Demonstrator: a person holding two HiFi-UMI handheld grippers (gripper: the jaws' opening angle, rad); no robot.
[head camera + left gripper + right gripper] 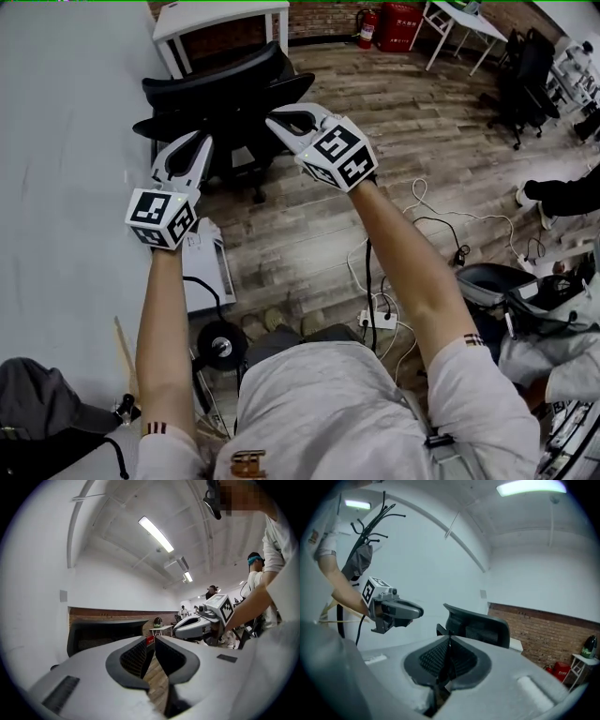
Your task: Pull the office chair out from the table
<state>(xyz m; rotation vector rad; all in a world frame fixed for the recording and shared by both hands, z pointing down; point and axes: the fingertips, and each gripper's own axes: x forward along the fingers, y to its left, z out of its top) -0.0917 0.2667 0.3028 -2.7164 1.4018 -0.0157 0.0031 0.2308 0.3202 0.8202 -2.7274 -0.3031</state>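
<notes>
The black mesh-backed office chair (225, 89) stands just in front of the white table (220, 14), its backrest toward the person. Neither tool touches it. The left gripper (199, 141) shows a narrow empty gap; the right gripper (277, 120) is closed on nothing. Next, I judge, both must open and take the backrest's top edge.

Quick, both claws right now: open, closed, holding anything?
Left claw: open by a narrow gap, nothing between the jaws.
Right claw: closed, jaws together, holding nothing.
</notes>
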